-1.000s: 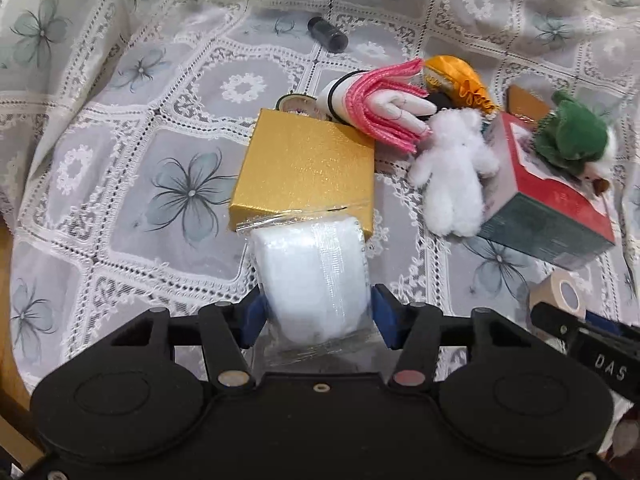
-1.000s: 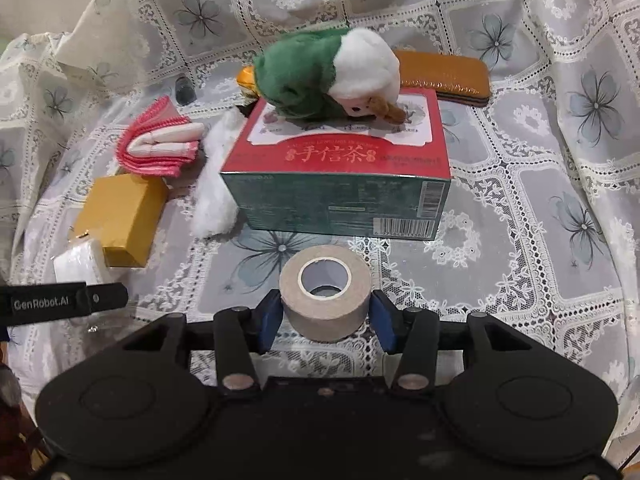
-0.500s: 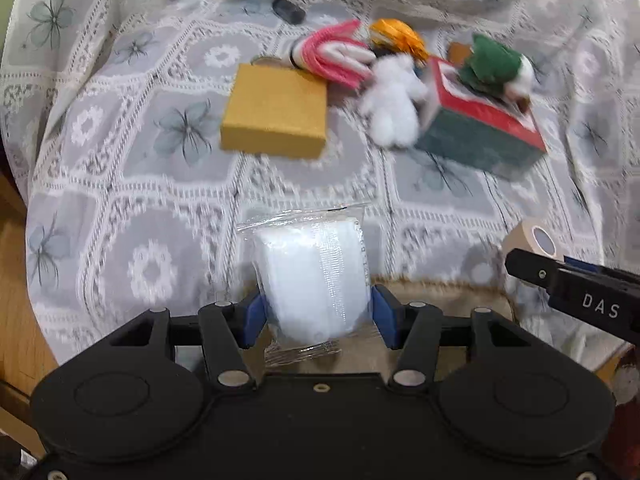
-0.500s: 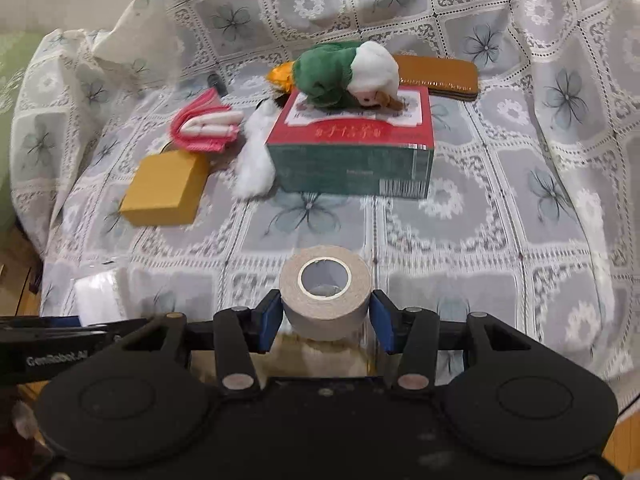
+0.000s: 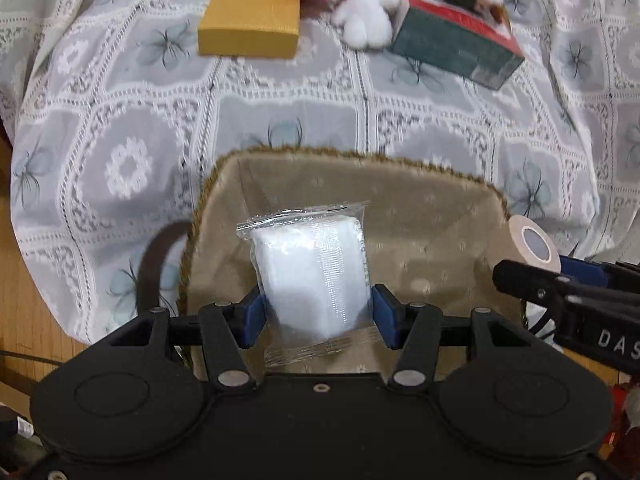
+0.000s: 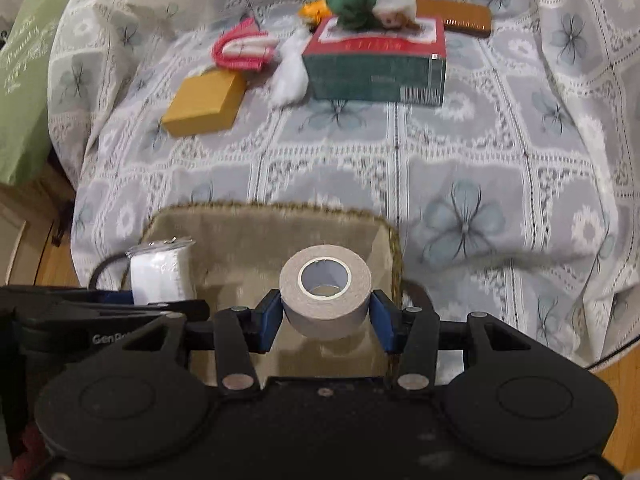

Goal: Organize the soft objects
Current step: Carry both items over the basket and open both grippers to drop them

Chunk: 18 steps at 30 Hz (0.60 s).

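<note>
My left gripper (image 5: 318,312) is shut on a white soft pack in clear wrap (image 5: 312,268) and holds it over the open beige fabric basket (image 5: 424,208). My right gripper (image 6: 325,322) is shut on a beige tape roll (image 6: 325,296) and holds it over the same basket (image 6: 240,240). The pack also shows in the right wrist view (image 6: 160,276); the tape roll shows in the left wrist view (image 5: 528,244). On the table behind lie a white plush (image 5: 366,16), a green plush (image 6: 368,2) on a red-green box (image 6: 380,64), and a pink cloth bundle (image 6: 242,48).
A lace tablecloth (image 6: 480,152) covers the round table. A gold box (image 5: 250,32) lies at the back left, a brown case (image 6: 456,16) behind the red-green box. A green bag (image 6: 20,80) stands at the left. The basket sits at the table's near edge over wooden floor (image 5: 24,280).
Both grippers have pulled back from the table's objects with the pack and the tape roll, and now hang over the basket at the near edge.
</note>
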Each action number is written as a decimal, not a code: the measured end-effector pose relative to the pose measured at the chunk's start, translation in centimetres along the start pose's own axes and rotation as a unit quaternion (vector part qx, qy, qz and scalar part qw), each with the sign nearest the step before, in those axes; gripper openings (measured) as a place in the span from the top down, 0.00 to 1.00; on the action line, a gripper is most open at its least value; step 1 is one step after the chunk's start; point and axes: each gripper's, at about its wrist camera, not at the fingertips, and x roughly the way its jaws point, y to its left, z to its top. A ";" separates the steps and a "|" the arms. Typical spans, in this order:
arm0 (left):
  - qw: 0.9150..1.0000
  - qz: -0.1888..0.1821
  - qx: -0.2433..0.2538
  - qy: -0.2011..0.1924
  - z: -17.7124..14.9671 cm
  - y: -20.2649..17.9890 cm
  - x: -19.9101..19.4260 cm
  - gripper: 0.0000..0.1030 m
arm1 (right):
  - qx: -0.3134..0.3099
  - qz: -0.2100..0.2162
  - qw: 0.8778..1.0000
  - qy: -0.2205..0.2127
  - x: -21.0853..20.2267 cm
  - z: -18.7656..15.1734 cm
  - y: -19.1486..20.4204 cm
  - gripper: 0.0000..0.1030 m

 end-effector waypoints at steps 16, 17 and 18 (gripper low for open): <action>0.999 0.035 0.006 0.016 -0.9 -0.2 1.6 0.39 | -0.006 -0.008 1.000 0.020 0.8 -0.5 0.4 0.53; 0.999 0.038 0.008 0.014 -0.9 -0.2 1.6 0.39 | -0.006 -0.008 1.000 0.021 0.8 -0.4 0.4 0.53; 0.999 0.041 0.010 0.013 -0.9 -0.3 1.6 0.39 | -0.005 -0.008 1.000 0.022 0.9 -0.4 0.4 0.52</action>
